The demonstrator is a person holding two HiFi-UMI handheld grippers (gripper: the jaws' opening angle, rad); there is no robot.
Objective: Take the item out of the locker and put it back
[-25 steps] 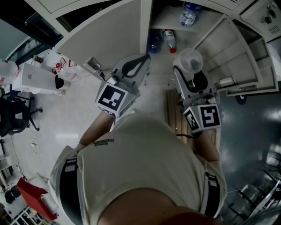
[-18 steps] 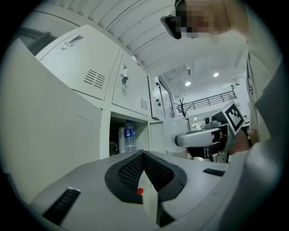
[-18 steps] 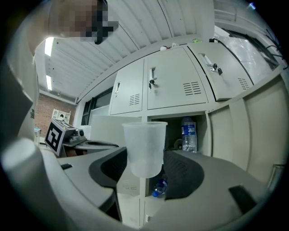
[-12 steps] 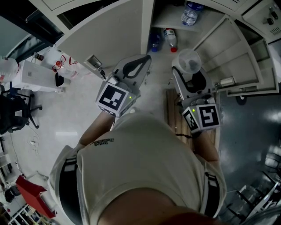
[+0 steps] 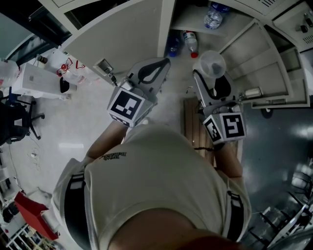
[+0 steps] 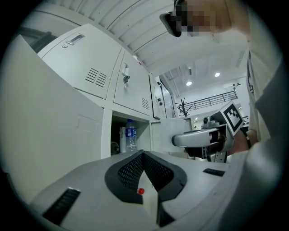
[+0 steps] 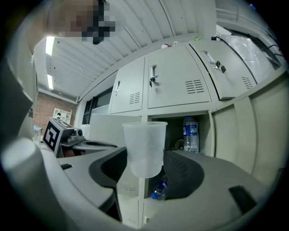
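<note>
A translucent plastic cup (image 5: 211,65) (image 7: 144,148) stands upright between the jaws of my right gripper (image 5: 213,74) (image 7: 145,170), which is shut on its lower part. The cup hangs in front of the open locker compartment (image 7: 178,131) (image 5: 188,22), where a water bottle (image 7: 190,134) (image 5: 213,15) stands. My left gripper (image 5: 155,67) (image 6: 144,159) is beside it on the left, shut and with nothing in it. From the left gripper view the same bottle (image 6: 130,134) shows in the compartment, with the right gripper (image 6: 198,137) and cup off to the right.
Two open locker doors flank the compartment, one left (image 5: 122,41) and one right (image 5: 254,51). A lower compartment holds a red-capped bottle (image 5: 190,43) and a blue one (image 5: 171,46) (image 7: 158,189). A wooden slatted piece (image 5: 192,128) lies on the floor. A chair (image 5: 14,122) and a white box (image 5: 39,82) are far left.
Both grippers have drifted slightly toward the locker. The cup stays in the right gripper.
</note>
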